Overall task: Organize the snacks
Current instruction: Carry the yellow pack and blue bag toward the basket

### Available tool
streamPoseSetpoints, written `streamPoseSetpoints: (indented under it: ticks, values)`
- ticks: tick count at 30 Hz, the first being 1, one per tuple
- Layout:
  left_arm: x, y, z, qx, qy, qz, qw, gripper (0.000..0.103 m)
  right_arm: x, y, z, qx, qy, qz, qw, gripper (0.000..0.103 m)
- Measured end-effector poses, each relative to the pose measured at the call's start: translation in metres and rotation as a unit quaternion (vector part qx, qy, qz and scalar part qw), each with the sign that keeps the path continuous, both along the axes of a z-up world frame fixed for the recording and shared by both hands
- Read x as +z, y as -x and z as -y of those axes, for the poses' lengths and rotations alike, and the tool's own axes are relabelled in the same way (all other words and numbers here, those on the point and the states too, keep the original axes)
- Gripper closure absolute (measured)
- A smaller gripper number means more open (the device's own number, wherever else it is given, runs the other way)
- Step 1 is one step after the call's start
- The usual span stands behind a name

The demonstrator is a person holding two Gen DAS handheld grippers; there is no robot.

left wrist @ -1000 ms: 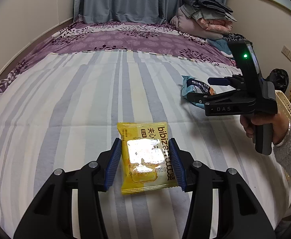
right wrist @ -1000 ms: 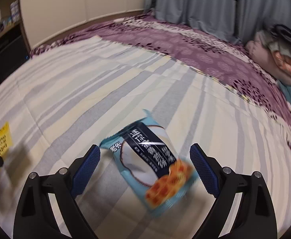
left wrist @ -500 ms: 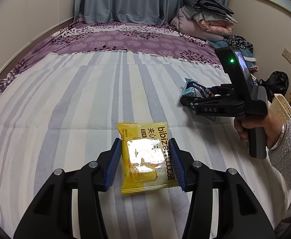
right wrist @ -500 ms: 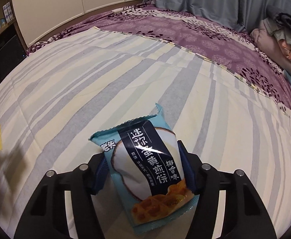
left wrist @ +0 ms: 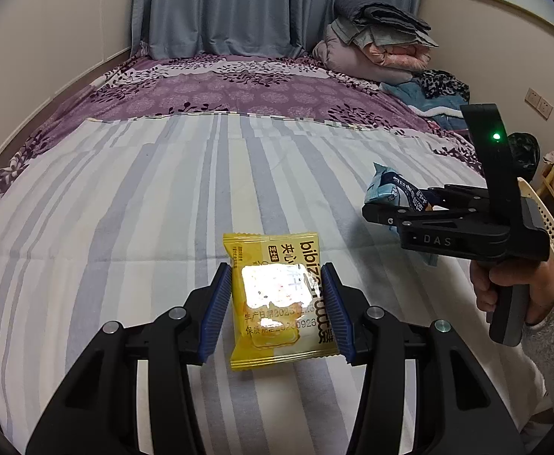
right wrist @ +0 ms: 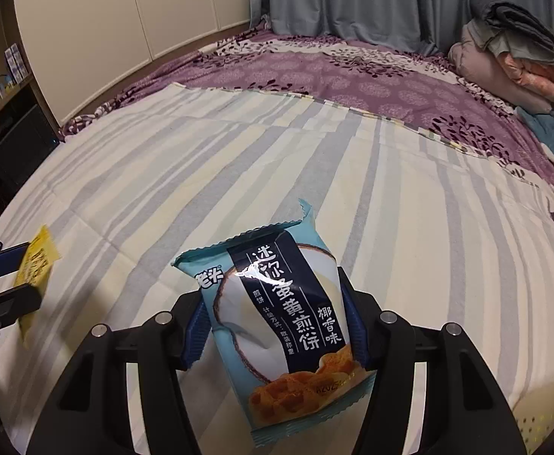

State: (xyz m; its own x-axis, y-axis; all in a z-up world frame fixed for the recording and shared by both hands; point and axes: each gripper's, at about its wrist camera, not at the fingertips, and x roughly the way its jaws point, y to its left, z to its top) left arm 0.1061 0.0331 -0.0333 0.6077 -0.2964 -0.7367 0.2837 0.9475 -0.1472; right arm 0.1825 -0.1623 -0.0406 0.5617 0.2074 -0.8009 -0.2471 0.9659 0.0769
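A yellow snack packet [left wrist: 280, 299] hangs just above the striped bed sheet [left wrist: 125, 208], and my left gripper [left wrist: 277, 267] is shut on its two sides. To the right, a light blue snack packet [left wrist: 388, 187] with dark lettering sticks out of my right gripper [left wrist: 390, 212], which a person's hand [left wrist: 504, 284] holds. In the right wrist view the blue packet [right wrist: 277, 314] stands between the blue pads of the right gripper [right wrist: 273, 292]. Its jaws are closing and press on both sides of the packet. The yellow packet [right wrist: 38, 261] and the left gripper [right wrist: 8, 276] show at the far left.
A purple floral cover [left wrist: 258, 91] lies across the far half of the bed. Folded bedding [left wrist: 375, 45] is piled at the back right by grey curtains [left wrist: 220, 7]. A pale perforated basket [left wrist: 550, 220] stands off the bed's right edge. Shelving [right wrist: 8, 87] lines the left side.
The right gripper's jaws went from wide apart around the blue packet to closed on it, and it raised the packet off the sheet. The left gripper and yellow packet stayed put.
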Motion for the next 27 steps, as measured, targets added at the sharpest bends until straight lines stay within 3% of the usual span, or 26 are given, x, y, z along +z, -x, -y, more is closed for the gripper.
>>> streamPoseSetpoints:
  ticks: [15, 27]
  values:
    - [0.033, 0.024, 0.034, -0.043, -0.009, 0.036, 0.9984, 0.053, 0.065, 0.091, 0.062, -0.082, -0.034, 0.073, 0.993, 0.044]
    - [0.059, 0.044, 0.079, -0.094, -0.016, 0.064, 0.9934, 0.053, 0.102, 0.165, 0.141, -0.186, -0.037, 0.124, 0.974, 0.044]
